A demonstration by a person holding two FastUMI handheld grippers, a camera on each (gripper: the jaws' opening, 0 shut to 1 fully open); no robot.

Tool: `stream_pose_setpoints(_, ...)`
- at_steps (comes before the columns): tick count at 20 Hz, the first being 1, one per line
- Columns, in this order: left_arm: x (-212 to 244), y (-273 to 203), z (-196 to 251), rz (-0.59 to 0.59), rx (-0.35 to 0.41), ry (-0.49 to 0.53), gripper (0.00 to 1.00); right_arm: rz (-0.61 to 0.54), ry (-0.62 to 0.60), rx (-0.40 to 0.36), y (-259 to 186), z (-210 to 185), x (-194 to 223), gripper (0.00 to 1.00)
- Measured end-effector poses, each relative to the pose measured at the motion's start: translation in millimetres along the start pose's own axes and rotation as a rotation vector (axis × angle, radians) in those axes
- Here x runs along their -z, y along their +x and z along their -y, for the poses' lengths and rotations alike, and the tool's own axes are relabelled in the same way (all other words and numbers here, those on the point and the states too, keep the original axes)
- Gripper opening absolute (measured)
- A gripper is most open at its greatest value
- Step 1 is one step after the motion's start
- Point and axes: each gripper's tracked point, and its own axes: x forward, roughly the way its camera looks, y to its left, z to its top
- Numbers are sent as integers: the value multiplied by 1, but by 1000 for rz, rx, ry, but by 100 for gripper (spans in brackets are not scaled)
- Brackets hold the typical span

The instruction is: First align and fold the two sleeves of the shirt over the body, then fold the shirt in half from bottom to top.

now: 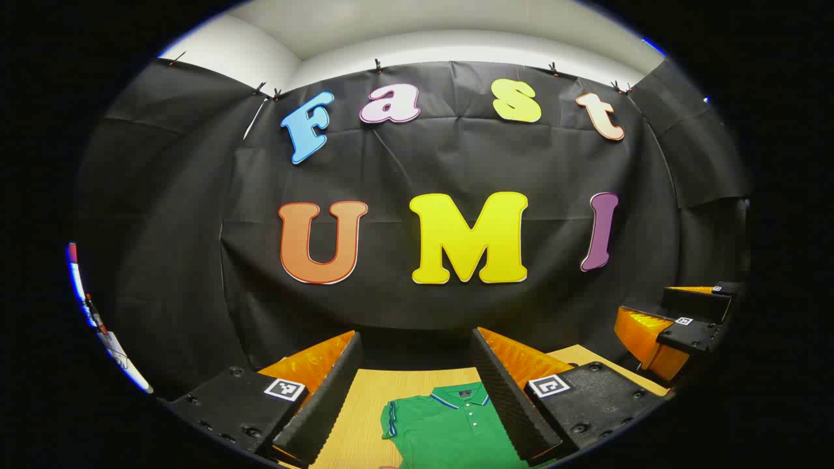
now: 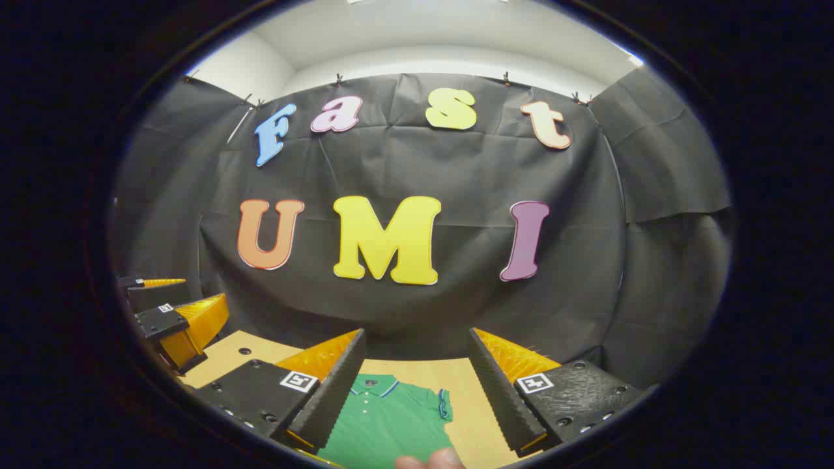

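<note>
Shirt [image 1: 449,426], smooth green knit, lies flat on woodgrain table [image 1: 365,404].

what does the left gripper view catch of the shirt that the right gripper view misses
The left gripper view has the green shirt's sleeve on the picture's left, with the right tongs farther off. The right gripper view has the opposite sleeve, a fingertip at the bottom edge and the left tongs. Both show the collar, button placket and wooden table, framed by open tongs.
</note>
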Motion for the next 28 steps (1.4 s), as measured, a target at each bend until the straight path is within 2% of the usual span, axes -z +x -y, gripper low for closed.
stream_pose_setpoints(9, -4, 1, 12, -2, -12, -7, 100, -16, 8, -33, 4, 10, 1, 96)
stream_pose_setpoints(20, -5, 5, 15, 1, -23, 5, 100, -22, 16, -14, 15, 32, 3, 95)
stream_pose_setpoints(24, 1, 8, 13, -11, -35, 3, 100, -63, 11, -22, 26, 38, 16, 95)
stream_pose_setpoints(28, 12, 13, 7, -34, -49, 27, 100, -161, 21, -43, 39, 40, 55, 95)
